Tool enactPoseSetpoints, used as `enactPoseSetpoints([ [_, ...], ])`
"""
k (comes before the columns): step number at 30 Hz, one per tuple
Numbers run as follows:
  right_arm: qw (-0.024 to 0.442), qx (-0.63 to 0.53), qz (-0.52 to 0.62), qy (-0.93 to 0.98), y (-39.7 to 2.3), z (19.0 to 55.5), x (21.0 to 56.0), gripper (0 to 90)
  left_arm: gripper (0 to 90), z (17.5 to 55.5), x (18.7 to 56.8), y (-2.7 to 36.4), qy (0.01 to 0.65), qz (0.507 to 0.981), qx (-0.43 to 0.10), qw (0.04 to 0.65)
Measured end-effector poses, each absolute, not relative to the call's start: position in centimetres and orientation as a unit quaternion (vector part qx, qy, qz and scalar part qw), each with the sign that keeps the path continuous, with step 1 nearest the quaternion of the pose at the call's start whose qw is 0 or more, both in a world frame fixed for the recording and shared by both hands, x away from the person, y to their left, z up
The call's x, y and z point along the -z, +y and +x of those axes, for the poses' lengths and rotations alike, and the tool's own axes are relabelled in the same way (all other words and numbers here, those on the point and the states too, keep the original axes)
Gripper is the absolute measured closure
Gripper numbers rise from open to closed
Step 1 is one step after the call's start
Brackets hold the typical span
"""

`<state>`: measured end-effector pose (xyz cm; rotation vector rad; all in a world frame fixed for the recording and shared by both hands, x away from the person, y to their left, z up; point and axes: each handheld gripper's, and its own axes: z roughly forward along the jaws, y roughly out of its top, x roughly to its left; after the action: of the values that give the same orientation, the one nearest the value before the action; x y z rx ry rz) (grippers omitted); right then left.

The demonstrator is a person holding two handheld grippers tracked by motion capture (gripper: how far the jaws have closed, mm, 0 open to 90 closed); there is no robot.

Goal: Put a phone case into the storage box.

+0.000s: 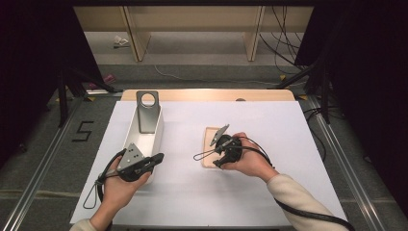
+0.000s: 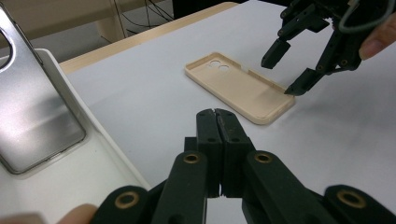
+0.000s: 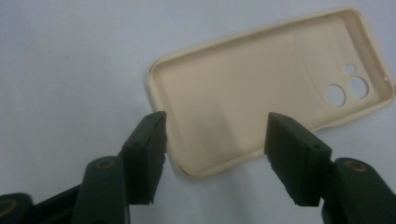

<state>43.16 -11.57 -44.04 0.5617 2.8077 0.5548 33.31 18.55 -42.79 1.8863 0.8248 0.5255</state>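
Your right hand-held gripper [image 3: 212,140] hangs over the near end of the beige phone case [image 3: 266,91], its jaws spread apart with nothing pressed between them; through its own camera you look down past both black jaws onto the bottom edge of the case, which sits in the gap but below the pads, untouched. The case lies flat on the white sheet covering the desk [image 1: 269,192], hollow side up, with its two round camera holes at the far end, away from your jaws. From above, the phone case [image 1: 210,139] sits near the middle of the desk, and your right hand-held gripper [image 1: 217,156] covers its nearer half, pointing leftward across it. Seen from your left side, the lower right jaw tip stands just at the corner of the case [image 2: 240,88], very close to its rim; whether it touches cannot be told. Your left hand-held gripper [image 2: 217,114] is clenched, jaws pressed together on nothing, and points across the bare sheet toward the case, well apart from it. It rests beside the white tray [image 1: 156,139], in which a grey metal phone-shaped plate [image 1: 147,113] leans.
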Motion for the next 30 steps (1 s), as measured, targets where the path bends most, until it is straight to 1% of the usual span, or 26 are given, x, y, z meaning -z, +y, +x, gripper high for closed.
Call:
enactPoseSetpoints([
  [1, 0.112, -0.189, 0.191, 0.957, -11.6, 43.2, 44.0, 37.4, 88.0, 33.3, 42.8, 18.6, 0.339, 0.776, -0.216, 0.487],
  [5, 0.117, -0.176, 0.174, 0.962, -10.8, 42.9, 44.3, 32.5, 87.0, 33.4, 42.8, 18.6, 0.337, 0.774, -0.218, 0.49],
  [6, 0.121, -0.17, 0.161, 0.965, -10.5, 42.8, 44.6, 30.0, 85.6, 33.4, 42.9, 18.7, 0.338, 0.774, -0.217, 0.49],
  [8, 0.123, -0.168, 0.156, 0.966, -10.5, 42.8, 44.6, 29.1, 84.8, 33.4, 42.9, 18.7, 0.336, 0.775, -0.218, 0.488],
  [9, 0.124, -0.164, 0.152, 0.967, -10.3, 42.7, 44.6, 28.6, 83.3, 33.4, 42.9, 18.7, 0.335, 0.776, -0.219, 0.488],
  [10, 0.128, -0.161, 0.147, 0.967, -10.2, 42.7, 44.7, 28.3, 79.4, 33.4, 43.0, 18.7, 0.337, 0.776, -0.217, 0.488],
  [11, 0.128, -0.161, 0.147, 0.967, -10.2, 42.7, 44.7, 28.3, 77.5, 33.4, 43.0, 18.7, 0.337, 0.776, -0.217, 0.488],
  [12, 0.13, -0.16, 0.142, 0.968, -10.1, 42.7, 44.7, 28.3, 77.5, 33.4, 43.0, 18.7, 0.337, 0.776, -0.216, 0.488],
  [15, 0.137, -0.143, 0.133, 0.971, -9.7, 42.6, 44.9, 27.7, 68.0, 33.5, 43.1, 18.5, 0.339, 0.776, -0.208, 0.489],
  [16, 0.141, -0.129, 0.125, 0.974, -9.5, 42.6, 45.1, 28.6, 61.8, 33.5, 43.1, 18.5, 0.342, 0.774, -0.207, 0.491],
  [17, 0.141, -0.129, 0.125, 0.974, -9.5, 42.6, 45.1, 28.6, 61.8, 33.5, 43.0, 18.4, 0.342, 0.774, -0.205, 0.492],
  [19, 0.145, -0.122, 0.121, 0.974, -9.4, 42.6, 45.2, 28.9, 56.0, 33.5, 43.0, 18.4, 0.345, 0.769, -0.207, 0.497],
  [22, 0.145, -0.118, 0.12, 0.975, -9.2, 42.7, 45.3, 29.5, 50.0, 33.5, 42.9, 18.3, 0.345, 0.766, -0.207, 0.501],
  [24, 0.147, -0.117, 0.12, 0.975, -9.1, 42.7, 45.3, 29.8, 44.0, 33.5, 42.9, 18.3, 0.346, 0.765, -0.209, 0.502],
  [27, 0.15, -0.11, 0.114, 0.976, -9.0, 42.8, 45.3, 30.8, 32.3, 33.6, 43.0, 18.2, 0.348, 0.767, -0.209, 0.496],
  [28, 0.151, -0.109, 0.113, 0.976, -8.9, 42.8, 45.5, 31.1, 24.3, 33.6, 43.1, 18.1, 0.352, 0.769, -0.211, 0.49],
  [30, 0.152, -0.104, 0.11, 0.977, -8.9, 42.8, 45.4, 31.2, 19.6, 33.6, 43.1, 18.1, 0.353, 0.769, -0.214, 0.489],
])
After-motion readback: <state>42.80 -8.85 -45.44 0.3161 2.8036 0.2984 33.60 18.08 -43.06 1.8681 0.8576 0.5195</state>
